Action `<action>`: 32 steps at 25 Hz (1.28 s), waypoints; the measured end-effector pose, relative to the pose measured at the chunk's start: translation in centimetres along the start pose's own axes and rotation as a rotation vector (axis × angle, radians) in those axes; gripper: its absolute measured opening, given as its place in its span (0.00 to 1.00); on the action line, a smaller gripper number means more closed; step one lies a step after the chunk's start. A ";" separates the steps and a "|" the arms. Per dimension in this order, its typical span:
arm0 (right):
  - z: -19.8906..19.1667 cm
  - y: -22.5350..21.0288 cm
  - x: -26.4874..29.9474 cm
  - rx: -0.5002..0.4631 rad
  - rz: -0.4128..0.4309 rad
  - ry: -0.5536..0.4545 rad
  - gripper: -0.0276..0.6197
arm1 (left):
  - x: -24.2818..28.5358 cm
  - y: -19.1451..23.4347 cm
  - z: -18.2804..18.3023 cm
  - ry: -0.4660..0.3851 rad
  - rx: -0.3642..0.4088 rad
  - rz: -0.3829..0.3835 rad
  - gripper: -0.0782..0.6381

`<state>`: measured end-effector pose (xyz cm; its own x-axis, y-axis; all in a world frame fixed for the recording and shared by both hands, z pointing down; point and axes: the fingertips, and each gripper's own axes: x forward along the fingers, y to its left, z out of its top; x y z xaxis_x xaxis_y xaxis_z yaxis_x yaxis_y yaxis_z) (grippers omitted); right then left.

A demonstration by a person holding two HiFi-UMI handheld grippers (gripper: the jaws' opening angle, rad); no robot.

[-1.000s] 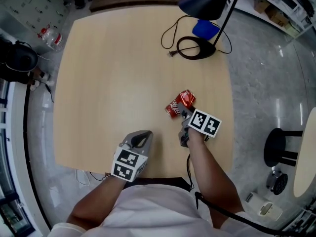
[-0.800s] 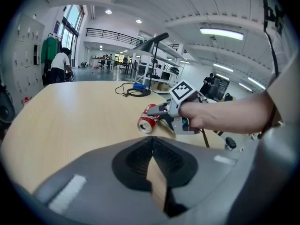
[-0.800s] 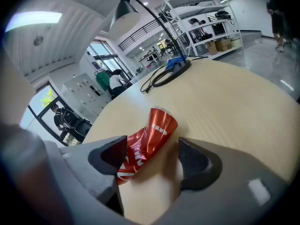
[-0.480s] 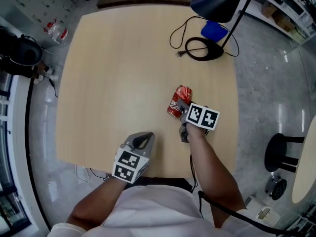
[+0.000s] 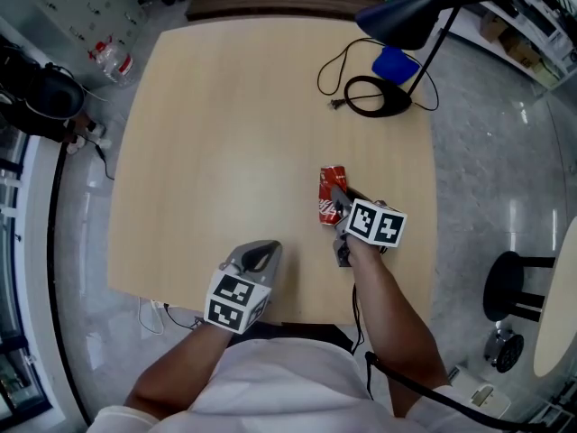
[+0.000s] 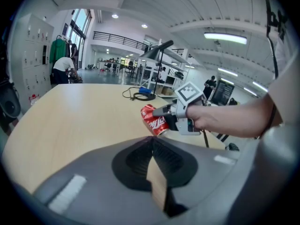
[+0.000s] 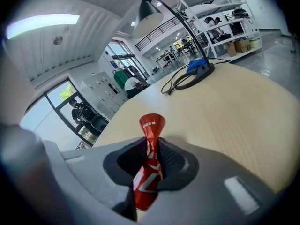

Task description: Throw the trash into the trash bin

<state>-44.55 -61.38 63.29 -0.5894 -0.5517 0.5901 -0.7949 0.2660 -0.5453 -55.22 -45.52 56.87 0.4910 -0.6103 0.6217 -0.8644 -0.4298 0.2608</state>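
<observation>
Right gripper (image 7: 149, 159) jaws have just been closing and now pinch the crushed red aluminium drink can (image 7: 151, 125); we see it flattened between the pads, its rim end projecting forward. We locate the can close to the right edge of the light wooden table (image 5: 225, 106), nearer the front edge. Left gripper (image 6: 154, 159) jaws are pressed together with nothing between them, just inside the front edge

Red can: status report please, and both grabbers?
Right gripper jaws just closed on the crushed red can. Left gripper shut, empty, near table edge. No trash bin in view. Nothing blocking.
</observation>
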 end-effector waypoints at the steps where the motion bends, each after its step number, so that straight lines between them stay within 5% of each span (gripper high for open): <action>1: 0.1 0.2 -0.4 -0.001 0.005 -0.009 0.15 | -0.2 0.1 0.3 -0.010 -0.004 -0.001 0.12; 17: 0.4 11.1 -12.3 -0.026 0.203 -0.223 0.15 | -7.8 -0.1 2.8 -0.184 -0.032 -0.050 0.12; 23: -0.9 18.9 -17.0 -0.107 0.318 -0.295 0.15 | -13.1 0.3 3.1 -0.275 -0.015 -0.060 0.12; 32: -6.2 27.7 -23.3 -0.311 0.330 -0.353 0.15 | -21.5 -0.9 1.8 -0.381 0.033 -0.091 0.12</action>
<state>-53.67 -36.27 38.10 -0.7724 -0.6161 0.1543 -0.6131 0.6598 -0.4344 -64.85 -33.17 41.96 0.5755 -0.7695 0.2768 -0.8148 -0.5105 0.2747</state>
